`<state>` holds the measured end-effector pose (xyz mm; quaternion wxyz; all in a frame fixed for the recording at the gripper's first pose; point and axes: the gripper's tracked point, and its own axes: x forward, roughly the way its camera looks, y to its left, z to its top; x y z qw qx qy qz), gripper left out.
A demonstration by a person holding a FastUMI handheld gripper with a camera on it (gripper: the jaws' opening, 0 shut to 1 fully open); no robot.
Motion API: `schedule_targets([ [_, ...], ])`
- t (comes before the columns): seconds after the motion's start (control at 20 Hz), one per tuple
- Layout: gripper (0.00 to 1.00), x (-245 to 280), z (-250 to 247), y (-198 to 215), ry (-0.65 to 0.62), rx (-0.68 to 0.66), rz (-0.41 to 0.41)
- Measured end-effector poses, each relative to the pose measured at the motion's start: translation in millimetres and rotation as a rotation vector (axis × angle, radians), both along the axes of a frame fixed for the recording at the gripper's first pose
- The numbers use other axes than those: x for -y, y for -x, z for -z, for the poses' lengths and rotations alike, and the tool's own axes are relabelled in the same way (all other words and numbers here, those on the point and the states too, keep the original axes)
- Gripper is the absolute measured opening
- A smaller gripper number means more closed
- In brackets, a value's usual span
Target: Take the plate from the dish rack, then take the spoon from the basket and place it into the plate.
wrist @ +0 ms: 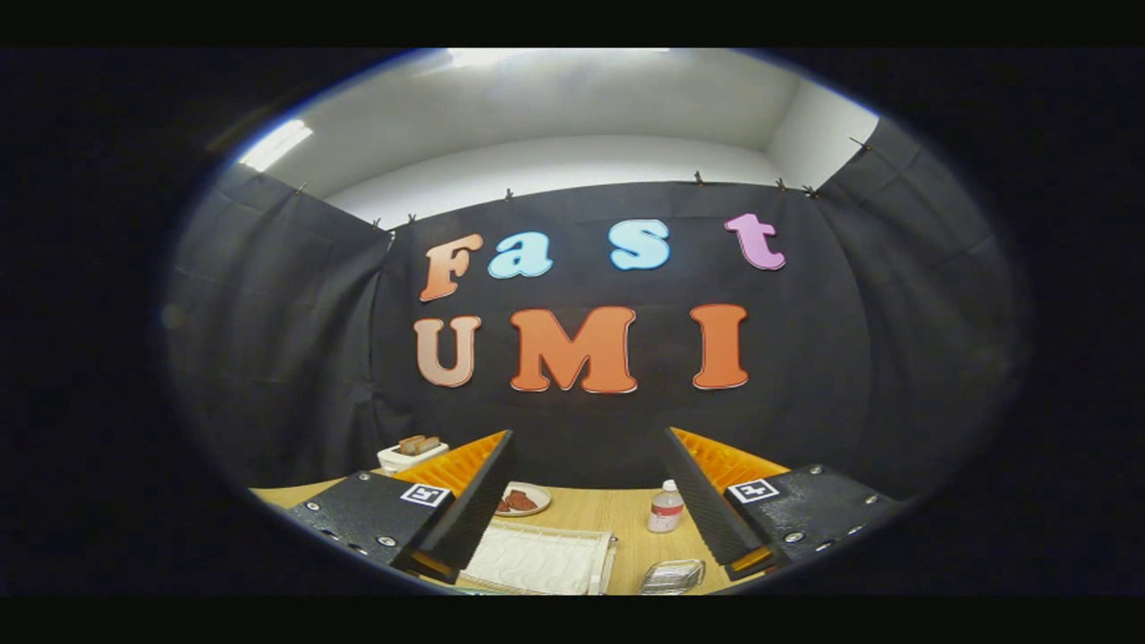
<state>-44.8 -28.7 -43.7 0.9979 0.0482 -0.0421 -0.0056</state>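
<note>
Two fingers of the tongs [586, 501] stand wide apart with nothing between them, held high and level over the counter [617, 514], which looks like a pose for surveying the layout rather than reaching for anything. Beyond the tongs, close to the left finger, a small plate [521, 498] sits flat on the counter with something reddish-brown on it; whether that's the task's plate is hard to say. Closer in, between the fingers, lies a pale quilted mat [541, 559], probably there as a landing spot. A small bottle [665, 506] stands upright just ahead of the right finger, and a clear tray [673, 577] lies below it. Past the left finger sits a white dish [411, 454] holding brownish pieces. Can't make out a dish rack, basket or spoon, so no call on how far along things are.
</note>
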Motion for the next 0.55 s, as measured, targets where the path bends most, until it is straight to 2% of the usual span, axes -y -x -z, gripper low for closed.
schedule_targets([
  [0.55,0.97,-3.0,-5.2,-4.4,-0.009,0.007,0.002],
])
